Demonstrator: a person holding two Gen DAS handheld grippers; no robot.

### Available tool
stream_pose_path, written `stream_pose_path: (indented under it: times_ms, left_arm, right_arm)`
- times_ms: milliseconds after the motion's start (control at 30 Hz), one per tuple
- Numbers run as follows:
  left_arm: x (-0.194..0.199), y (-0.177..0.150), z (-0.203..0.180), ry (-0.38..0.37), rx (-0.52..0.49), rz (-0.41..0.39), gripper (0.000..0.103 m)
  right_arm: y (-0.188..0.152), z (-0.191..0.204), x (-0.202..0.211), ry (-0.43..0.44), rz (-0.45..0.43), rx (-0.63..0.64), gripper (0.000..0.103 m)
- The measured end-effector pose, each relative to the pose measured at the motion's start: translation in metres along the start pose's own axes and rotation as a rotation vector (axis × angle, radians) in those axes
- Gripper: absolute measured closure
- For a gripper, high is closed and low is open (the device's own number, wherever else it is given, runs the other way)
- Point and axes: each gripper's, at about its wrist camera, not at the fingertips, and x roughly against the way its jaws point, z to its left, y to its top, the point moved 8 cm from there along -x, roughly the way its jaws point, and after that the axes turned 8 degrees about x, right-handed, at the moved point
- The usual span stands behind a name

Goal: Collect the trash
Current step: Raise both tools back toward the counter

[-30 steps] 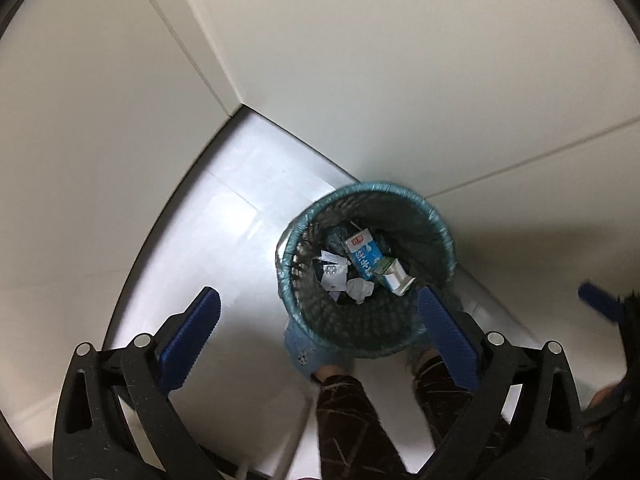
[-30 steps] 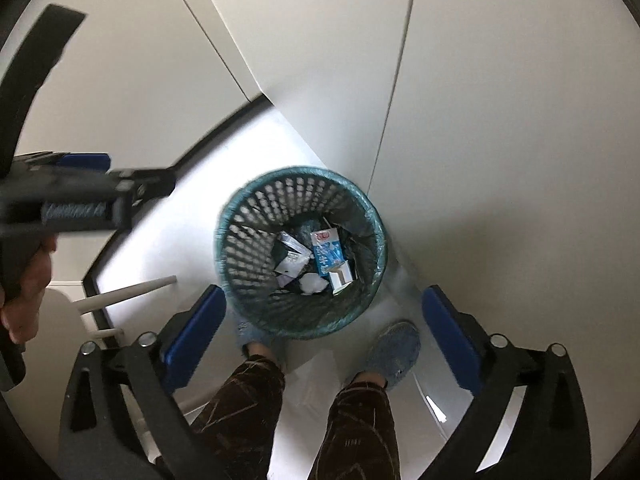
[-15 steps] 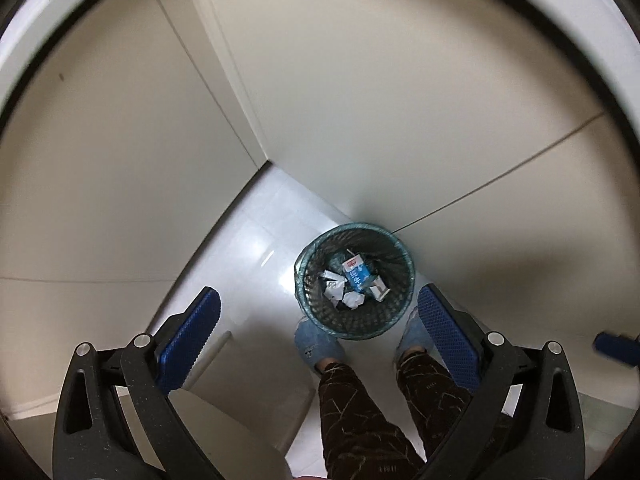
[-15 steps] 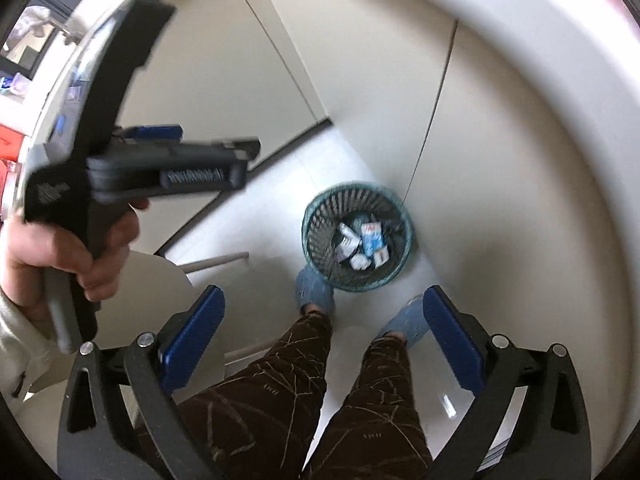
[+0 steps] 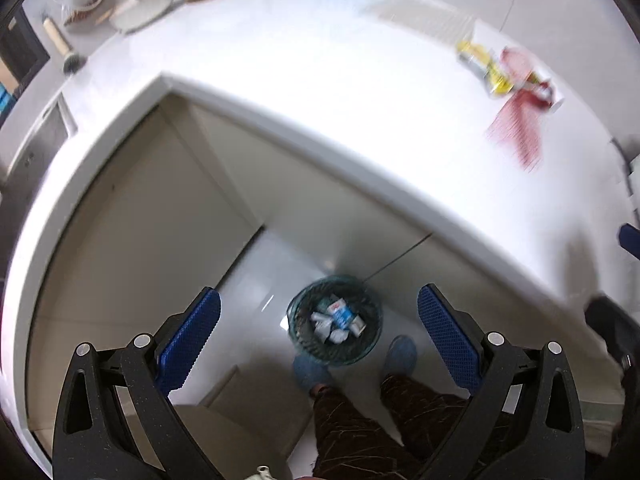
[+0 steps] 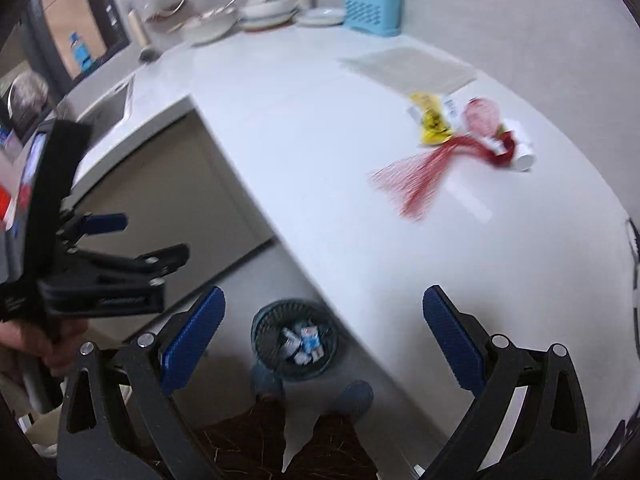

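Observation:
A teal mesh trash bin [image 5: 335,322] stands on the floor under the white counter [image 5: 360,112], holding cartons and crumpled paper; it also shows in the right wrist view [image 6: 294,344]. On the counter lie a red mesh net [image 6: 424,172], a yellow wrapper [image 6: 432,124] and a white tube [image 6: 524,152]; the net [image 5: 520,136] and the wrapper [image 5: 484,66] also show in the left wrist view. My left gripper [image 5: 320,340] is open and empty, high above the bin. My right gripper [image 6: 324,340] is open and empty over the counter edge.
Dishes [image 6: 268,8], a pan [image 6: 208,28] and a blue utensil basket [image 6: 374,10] stand at the counter's far end. A grey mat [image 6: 408,68] lies near the trash. The person's legs and slippers [image 5: 312,372] stand by the bin. The left gripper body [image 6: 100,276] shows at the left.
Both grippers have risen from just above the bin to above counter height. The bin looks much smaller and the countertop with its trash has come into view.

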Motion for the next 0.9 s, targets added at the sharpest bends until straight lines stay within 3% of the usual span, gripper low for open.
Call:
stream_pose_path:
  times_ms: [300,433,733,900]
  left_arm:
    - [0.034,0.057,-0.052,-0.028,-0.051,-0.097,0.006]
    - [0.038,0.083,-0.083,-0.052,-0.062,-0.1,0.006]
    - [0.017,0.14,-0.146,-0.082,-0.073,-0.083,0.006]
    - [-0.014,0.17,-0.174,-0.075,-0.05,-0.053,0.006]
  right_arm:
    - [0.047,-0.101,0.039,-0.13,-0.129,-0.14,0.008]
    - [0.061,-0.143,0.044,-0.17,-0.156,-0.162,0.008]
    - [0.085,-0.222,0.011,-0.192,-0.092,-0.172,0.008]
    - [0.094,-0.255,-0.033,-0.171,-0.015,-0.183,0.018]
